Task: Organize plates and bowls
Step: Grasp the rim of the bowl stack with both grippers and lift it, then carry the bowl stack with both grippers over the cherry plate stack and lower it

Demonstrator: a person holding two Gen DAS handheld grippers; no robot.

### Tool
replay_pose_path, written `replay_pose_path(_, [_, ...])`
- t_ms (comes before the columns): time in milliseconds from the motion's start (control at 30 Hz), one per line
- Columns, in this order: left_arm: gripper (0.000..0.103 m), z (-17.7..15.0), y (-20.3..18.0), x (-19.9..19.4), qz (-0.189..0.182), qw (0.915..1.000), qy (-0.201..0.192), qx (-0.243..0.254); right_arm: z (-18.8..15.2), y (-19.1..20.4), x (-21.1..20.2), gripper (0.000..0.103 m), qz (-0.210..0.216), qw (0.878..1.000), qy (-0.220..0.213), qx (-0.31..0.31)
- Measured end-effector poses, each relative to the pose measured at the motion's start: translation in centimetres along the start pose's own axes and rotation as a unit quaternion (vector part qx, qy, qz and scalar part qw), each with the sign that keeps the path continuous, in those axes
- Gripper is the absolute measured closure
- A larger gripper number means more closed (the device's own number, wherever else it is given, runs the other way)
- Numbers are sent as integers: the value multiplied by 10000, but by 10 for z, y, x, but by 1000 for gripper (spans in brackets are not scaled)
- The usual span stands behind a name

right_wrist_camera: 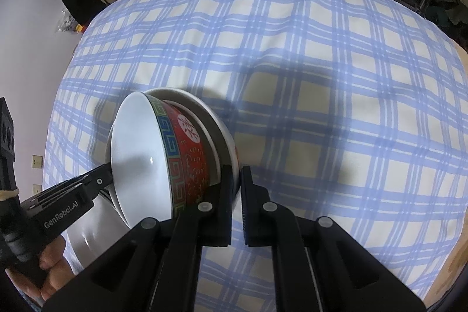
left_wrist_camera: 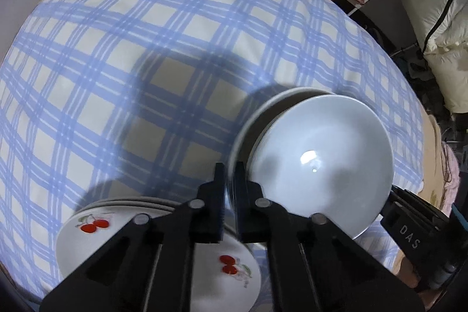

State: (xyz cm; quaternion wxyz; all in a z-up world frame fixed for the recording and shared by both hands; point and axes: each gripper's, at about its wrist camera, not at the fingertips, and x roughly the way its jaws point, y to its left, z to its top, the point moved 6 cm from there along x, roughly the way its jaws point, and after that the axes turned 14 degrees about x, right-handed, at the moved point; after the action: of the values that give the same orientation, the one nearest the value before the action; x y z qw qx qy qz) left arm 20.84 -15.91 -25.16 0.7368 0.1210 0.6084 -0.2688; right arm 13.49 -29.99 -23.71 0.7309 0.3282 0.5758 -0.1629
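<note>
Pinching the rim of a plate (left_wrist_camera: 251, 119) held on edge, the left hand-held gripper (left_wrist_camera: 229, 174) has its jaws nearly closed, only the rim between them. A red bowl (right_wrist_camera: 187, 154), white inside, lies tilted against the plate. The right hand-held gripper (right_wrist_camera: 236, 180) is likewise narrowed on the plate rim from the opposite side, the bowl just left of its fingers. Both pieces hang above the checked cloth (left_wrist_camera: 146, 34) on the worktop. A stack of cherry plates (left_wrist_camera: 96, 236) rests near the worktop's near edge, under the left hand-held gripper.
</note>
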Motion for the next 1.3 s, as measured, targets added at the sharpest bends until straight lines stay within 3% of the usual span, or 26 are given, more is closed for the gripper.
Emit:
replay_pose_path(67, [99, 1, -2, -1, 80, 10000, -31, 7, -2, -1, 0, 94, 95, 9999, -14, 113])
replay_pose_path(167, [99, 0, 3, 0, -93, 9999, -83, -56, -2, -4, -2, 93, 251, 9995, 16, 177])
replay_pose_path(400, [99, -1, 7, 1, -197, 9995, 0, -243, -1, -2, -3, 93, 174, 9997, 11, 160])
replay_pose_path(600, [98, -2, 6, 1, -200, 9986, 50, -496, -6, 11, 0, 95, -284, 9993, -223, -122])
replay_pose_path(667, [99, 0, 1, -3, -48, 9993, -3, -378, -8, 14, 1, 95, -423, 9982, -343, -263])
replay_pose_path(733, [100, -1, -8, -9, 206, 9996, -181, 89, -7, 12, -1, 95, -354, 9983, -426, -200])
replay_pose_path(800, [100, -2, -12, -11, 278, 9991, -205, 229, -6, 6, -1, 95, -101, 9993, -358, -40])
replay_pose_path(967, [100, 0, -6, -15, 94, 9998, -181, 69, -4, 5, -10, 94, 106, 9988, -475, 40])
replay_pose_path(1300, [99, -4, -10, -21, 125, 9998, -129, 74, -5, 3, -20, 94, 167, 9991, -375, 73])
